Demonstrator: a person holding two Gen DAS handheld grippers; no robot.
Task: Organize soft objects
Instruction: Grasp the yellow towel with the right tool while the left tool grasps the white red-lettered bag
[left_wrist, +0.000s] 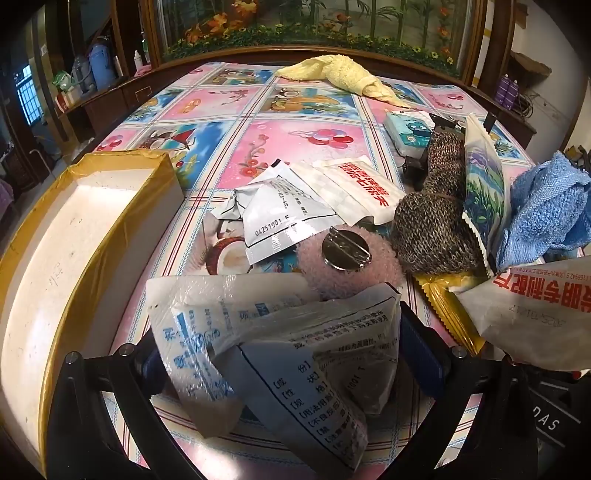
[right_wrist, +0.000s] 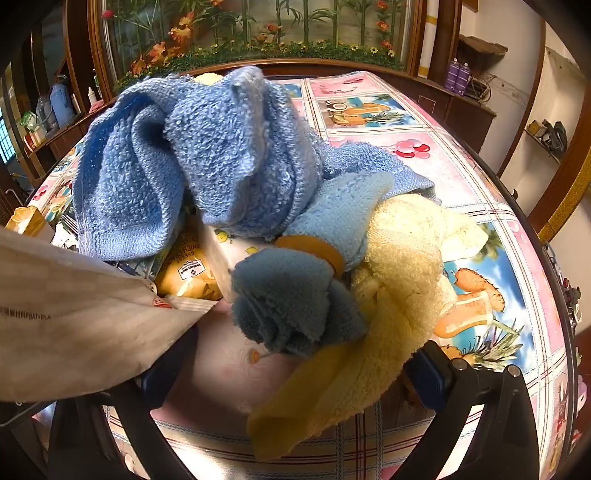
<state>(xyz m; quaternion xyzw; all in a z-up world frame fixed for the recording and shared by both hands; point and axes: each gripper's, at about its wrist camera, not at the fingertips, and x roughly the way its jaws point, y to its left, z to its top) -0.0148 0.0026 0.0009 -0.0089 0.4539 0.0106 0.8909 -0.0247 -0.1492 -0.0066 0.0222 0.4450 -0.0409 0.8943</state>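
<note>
Surface: patterned tablecloth (left_wrist: 236, 107), glass cabinet behind.
Left gripper (left_wrist: 273, 354): fingers spread wide around crumpled printed sachets (left_wrist: 295, 369); contact not clear.
Ahead of left gripper: pink puff (left_wrist: 351, 266), knitted roll (left_wrist: 432, 221).
Left of it: white box (left_wrist: 74, 236).
Right gripper (right_wrist: 295, 373): wide; yellow towel (right_wrist: 388, 295) lies between fingers, blue towel (right_wrist: 192, 155) beyond.

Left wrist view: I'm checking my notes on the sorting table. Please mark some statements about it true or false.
1. The box holds nothing. True.
2. A yellow towel lies at the table's far edge. True.
3. The metal disc lies on the blue towel. False: it lies on a pink fluffy item.
4. The left hand-held gripper has packets between its fingers. True.
5. The knitted item is red. False: it is mottled brown.
</note>
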